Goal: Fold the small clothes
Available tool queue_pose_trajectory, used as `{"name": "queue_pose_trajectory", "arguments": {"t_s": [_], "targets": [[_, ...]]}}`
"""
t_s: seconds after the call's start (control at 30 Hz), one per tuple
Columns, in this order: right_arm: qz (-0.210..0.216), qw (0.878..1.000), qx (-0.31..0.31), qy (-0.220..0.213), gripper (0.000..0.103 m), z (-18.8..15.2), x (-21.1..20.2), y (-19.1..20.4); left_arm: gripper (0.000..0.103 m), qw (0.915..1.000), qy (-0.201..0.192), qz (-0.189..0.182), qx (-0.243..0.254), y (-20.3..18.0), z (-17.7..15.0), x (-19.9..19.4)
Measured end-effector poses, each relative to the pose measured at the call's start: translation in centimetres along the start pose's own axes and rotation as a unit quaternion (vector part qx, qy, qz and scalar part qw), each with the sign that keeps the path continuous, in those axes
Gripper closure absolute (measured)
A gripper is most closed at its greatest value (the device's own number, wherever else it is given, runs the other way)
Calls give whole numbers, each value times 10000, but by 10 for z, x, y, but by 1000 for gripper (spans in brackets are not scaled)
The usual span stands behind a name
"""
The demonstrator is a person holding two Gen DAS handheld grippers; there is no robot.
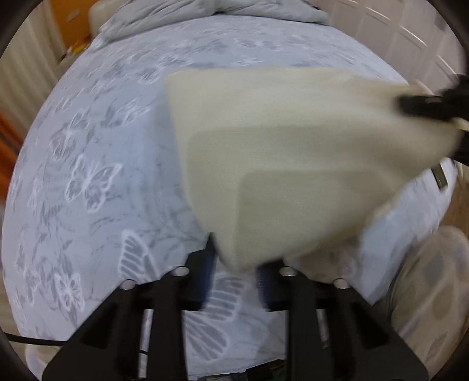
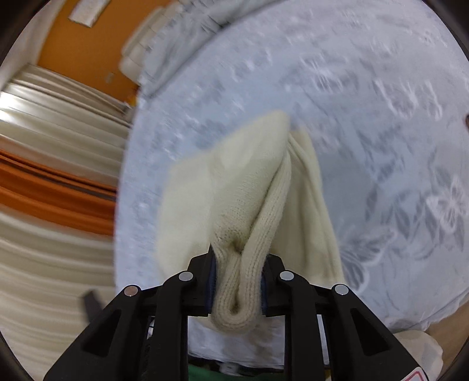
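A small cream knitted garment (image 1: 278,152) hangs stretched in the air above the bed, blurred by motion. My left gripper (image 1: 237,260) is shut on its near lower corner. My right gripper (image 2: 238,281) is shut on a bunched ribbed edge of the same garment (image 2: 243,205), which droops away from it over the bed. In the left wrist view the right gripper (image 1: 422,102) shows as a dark shape clamped on the garment's far right corner.
The bed is covered by a pale blue sheet with a butterfly print (image 1: 88,181). A rumpled grey blanket (image 1: 205,11) lies at the head of the bed. Cream and orange curtains (image 2: 44,175) hang beside the bed. White cupboard doors (image 1: 410,35) stand at the far right.
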State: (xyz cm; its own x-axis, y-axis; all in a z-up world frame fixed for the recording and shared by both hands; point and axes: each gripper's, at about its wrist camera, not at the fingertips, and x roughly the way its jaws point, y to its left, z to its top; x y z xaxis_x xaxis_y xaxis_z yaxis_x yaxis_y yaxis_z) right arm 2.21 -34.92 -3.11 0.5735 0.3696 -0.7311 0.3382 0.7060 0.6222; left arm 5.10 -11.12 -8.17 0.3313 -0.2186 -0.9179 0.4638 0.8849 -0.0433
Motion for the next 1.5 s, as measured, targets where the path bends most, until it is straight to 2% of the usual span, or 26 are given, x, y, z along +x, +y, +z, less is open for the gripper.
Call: {"name": "queue_pose_trajectory", "arguments": {"t_s": [0.03, 0.1, 0.17, 0.2, 0.23, 0.33, 0.4, 0.43, 0.5, 0.53, 0.57, 0.63, 0.67, 0.77, 0.87, 0.93, 0.97, 1.03, 1.1, 1.13, 1.2, 1.27, 1.33, 1.37, 1.43, 1.5], "targets": [[85, 9999, 0, -75, 83, 0, -8, 4, 82, 9994, -16, -159, -303, 10, 1, -4], [-263, 9994, -180, -112, 84, -4, -11, 1, 82, 9982, -79, -243, -551, 21, 1, -9], [-906, 9952, -249, 275, 84, -11, 17, -17, 82, 9991, 69, -117, -398, 20, -2, -2], [-1123, 9918, -31, 605, 84, -19, 41, -36, 82, 9992, 156, -68, -364, 18, -4, 3], [-1234, 9894, 129, 755, 84, -25, 54, -50, 82, 9990, 241, -23, -369, 17, -7, 7], [-1183, 9899, 350, 693, 82, -31, 56, -56, 81, 9974, 451, 109, -560, 22, -17, 16], [-1368, 9877, 178, 742, 73, -30, 56, -49, 79, 9970, 481, 142, -587, 27, -21, 18], [-1412, 9869, 92, 777, 71, -30, 55, -47, 78, 9972, 464, 104, -576, 29, -22, 18], [-1568, 9855, -23, 642, 64, -29, 42, -41, 75, 9973, 418, -95, -599, 32, -22, 11], [-1713, 9839, -76, 497, 64, -30, 32, -36, 73, 9973, 396, -164, -596, 33, -23, 6], [-1941, 9805, -224, 210, 63, -32, 17, -25, 63, 9977, 345, -185, -561, 33, -24, 0], [-2200, 9733, -625, -173, 62, -35, -1, 2, 51, 9982, 181, -190, -532, 36, -27, -16], [-2133, 9718, -973, -248, 68, -38, -5, 23, 45, 9982, 121, -216, -543, 38, -29, -24], [-1644, 9711, -1729, -51, 96, -46, 9, 82, 40, 9980, 38, -114, -615, 44, -34, -45], [-1407, 9636, -2253, 301, 99, -51, 50, 125, 30, 9977, 9, 121, -659, 49, -36, -59], [-1475, 9583, -2327, 757, 99, -50, 92, 130, 28, 9975, -85, 223, -669, 54, -37, -70], [-1689, 9491, -2359, 1227, 99, -55, 127, 123, 26, 9972, -117, 303, -673, 57, -38, -75], [-2121, 9310, -2426, 1715, 103, -69, 170, 106, 24, 9965, -175, 384, -728, 61, -41, -80], [-2266, 9256, -2572, 1608, 103, -71, 168, 112, 24, 9959, -243, 355, -797, 68, -41, -86], [-2191, 9301, -2533, 1506, 103, -69, 155, 118, 23, 9956, -282, 351, -827, 71, -41, -88], [-1660, 9523, -2301, 1124, 103, -61, 120, 128, 20, 9946, -346, 368, -904, 75, -43, -89], [-1530, 9595, -2225, 808, 103, -55, 99, 138, 20, 9946, -332, 349, -919, 77, -43, -87], [-1654, 9570, -2286, 678, 102, -48, 104, 144, 20, 9949, -298, 351, -892, 74, -42, -86], [-1784, 9540, -2270, 810, 102, -47, 124, 144, 20, 9951, -300, 348, -881, 73, -41, -86], [-2178, 9409, -2321, 1162, 103, -52, 168, 128, 20, 9953, -334, 332, -843, 68, -38, -89], [-2295, 9321, -2612, 1010, 102, -59, 182, 127, 20, 9950, -415, 404, -810, 65, -36, -94]]}}
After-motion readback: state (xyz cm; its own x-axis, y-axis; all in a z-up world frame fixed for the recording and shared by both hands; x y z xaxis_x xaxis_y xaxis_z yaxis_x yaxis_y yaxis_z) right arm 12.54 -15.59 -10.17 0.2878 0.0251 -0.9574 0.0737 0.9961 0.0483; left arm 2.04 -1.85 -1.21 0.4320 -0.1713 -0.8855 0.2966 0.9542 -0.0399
